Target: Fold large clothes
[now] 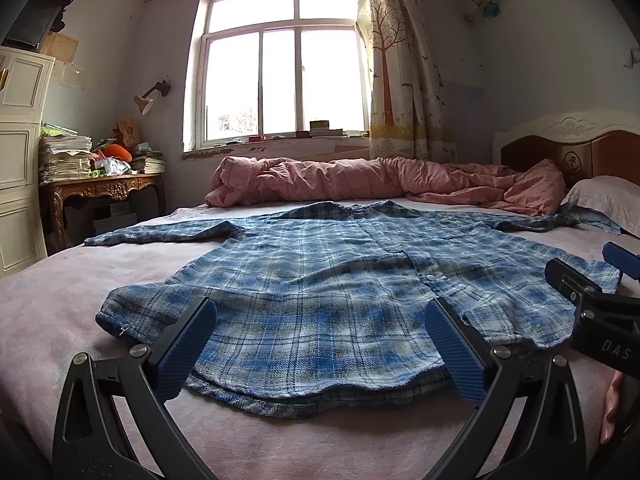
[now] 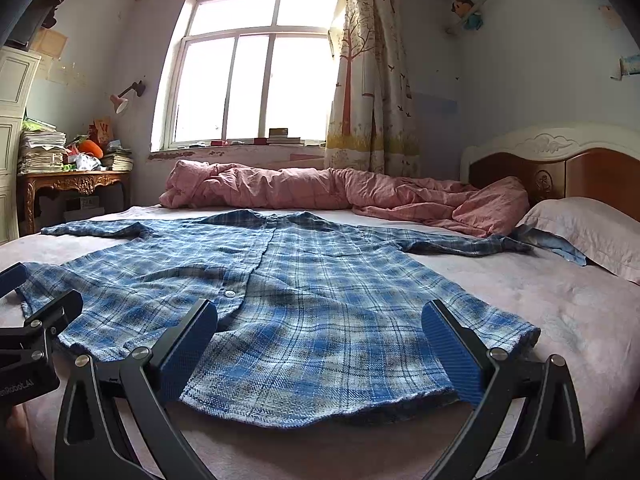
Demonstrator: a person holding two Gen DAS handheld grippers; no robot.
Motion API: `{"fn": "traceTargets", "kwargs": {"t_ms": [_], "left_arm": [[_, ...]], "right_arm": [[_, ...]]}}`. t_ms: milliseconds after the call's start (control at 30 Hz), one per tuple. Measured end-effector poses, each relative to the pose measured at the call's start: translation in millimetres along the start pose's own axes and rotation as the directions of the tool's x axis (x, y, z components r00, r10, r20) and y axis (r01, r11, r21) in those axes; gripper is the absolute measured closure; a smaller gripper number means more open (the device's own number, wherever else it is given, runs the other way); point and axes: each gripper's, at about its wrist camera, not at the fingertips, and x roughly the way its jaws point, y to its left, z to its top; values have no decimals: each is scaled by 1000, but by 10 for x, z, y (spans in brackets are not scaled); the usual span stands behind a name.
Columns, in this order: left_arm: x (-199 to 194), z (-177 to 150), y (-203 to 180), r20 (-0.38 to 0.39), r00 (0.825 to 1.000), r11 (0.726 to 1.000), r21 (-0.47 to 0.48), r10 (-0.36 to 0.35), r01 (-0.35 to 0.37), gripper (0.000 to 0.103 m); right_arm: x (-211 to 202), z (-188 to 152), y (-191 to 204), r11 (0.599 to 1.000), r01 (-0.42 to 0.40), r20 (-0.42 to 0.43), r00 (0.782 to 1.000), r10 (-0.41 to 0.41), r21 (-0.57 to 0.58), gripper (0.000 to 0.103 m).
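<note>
Pink bed sheet (image 1: 48,312) fills the foreground of a daylit bedroom, where a blue plaid shirt (image 1: 320,280) lies spread face up and buttoned, hem toward the cameras, collar toward the window. Nearest the lens, the left gripper (image 1: 320,344) hangs low over the hem with its fingers (image 1: 188,344) spread wide and holding nothing; the right gripper (image 2: 320,344) sits beside it in the same pose, wide apart and empty, over the hem's other half. The paired, low stance suggests a two-handed pickup of the bottom edge, a likely opening fold.

The hem runs in a shallow curve across both views, lifted slightly off the sheet, which should let a lower finger slip under. Bare sheet lies clear on either side of the shirt body. Farther on, the left sleeve (image 1: 160,234) stretches flat toward the bed's edge, while the right sleeve (image 2: 480,246) reaches the pillow (image 2: 592,232), its cuff touching it, so that side is tighter. Beyond the collar, a rumpled pink quilt (image 2: 320,192) lines the far edge of the bed, limiting how far the shirt can be drawn that way. Behind it stand the window (image 1: 280,68) and a cluttered table (image 1: 100,186).
</note>
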Motion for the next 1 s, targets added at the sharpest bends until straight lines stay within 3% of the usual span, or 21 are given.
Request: {"fn": "traceTargets", "kwargs": {"t_ms": [1000], "left_arm": [[-30,0,16,10,1000,1000,5,8,-9,0]], "right_arm": [[15,-24,31,1000,11,-2,1000,-11,-16,0]]}}
